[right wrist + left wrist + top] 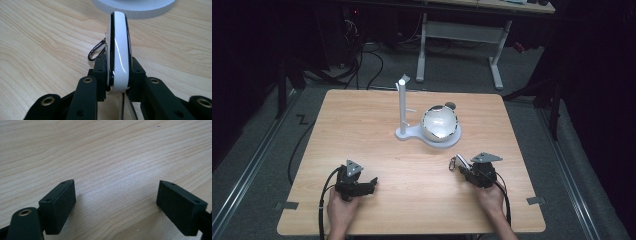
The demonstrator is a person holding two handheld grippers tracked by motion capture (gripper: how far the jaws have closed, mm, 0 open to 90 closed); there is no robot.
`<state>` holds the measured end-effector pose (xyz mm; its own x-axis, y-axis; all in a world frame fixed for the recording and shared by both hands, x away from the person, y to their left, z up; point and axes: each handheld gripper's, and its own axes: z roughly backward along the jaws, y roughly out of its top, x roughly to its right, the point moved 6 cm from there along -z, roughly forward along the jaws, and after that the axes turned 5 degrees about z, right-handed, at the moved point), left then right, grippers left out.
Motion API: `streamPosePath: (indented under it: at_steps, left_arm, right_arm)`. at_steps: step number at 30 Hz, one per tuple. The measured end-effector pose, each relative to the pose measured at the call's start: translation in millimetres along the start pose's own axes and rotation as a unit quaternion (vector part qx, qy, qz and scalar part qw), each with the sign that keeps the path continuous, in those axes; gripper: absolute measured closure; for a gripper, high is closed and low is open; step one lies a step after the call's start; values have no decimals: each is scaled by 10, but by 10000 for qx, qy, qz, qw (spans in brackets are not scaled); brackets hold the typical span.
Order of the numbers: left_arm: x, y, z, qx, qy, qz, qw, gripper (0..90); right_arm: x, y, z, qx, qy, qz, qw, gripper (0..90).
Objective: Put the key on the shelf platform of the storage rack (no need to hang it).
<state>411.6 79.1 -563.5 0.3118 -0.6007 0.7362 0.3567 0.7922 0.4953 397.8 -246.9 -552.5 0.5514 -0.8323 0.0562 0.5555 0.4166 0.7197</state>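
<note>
A white stand [402,107] with an upright pole and a small side peg rises from a flat white base [412,134] at the middle of the wooden table [362,125]. On that base rests a shiny round bowl [440,123]. My right gripper [460,167] is near the front right, shut on a slim white tag with black edges [119,50], held on edge. A metal ring [96,50] hangs off the tag's left side. The base's rim [135,7] lies just beyond the tag. My left gripper [371,184] rests at the front left, open [116,192], with bare wood between its jaws.
A small grey disc [450,105] lies behind the bowl. Another table's white legs [497,60] stand on the floor beyond the far edge, with cables [362,55] to its left. Grey tape tabs [536,200] mark the table's front corners.
</note>
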Motion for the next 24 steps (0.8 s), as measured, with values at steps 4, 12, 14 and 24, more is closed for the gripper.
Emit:
streamPosePath:
  at_steps: [4,12,14,24]
  left_arm:
    - [0,0,0,0,0,-1,10000,161]
    - [0,0,0,3,4,6,10000,161]
    - [0,0,0,1,-1,-5,10000,161]
    - [0,0,0,2,4,6,10000,161]
  right_arm:
    - [22,42,145,146,-14,65,9999,740]
    - [78,90,342,352,-85,69,9993,739]
    - [90,104,383,394,-79,56,9992,739]
    - [123,202,537,549,-51,46,9985,738]
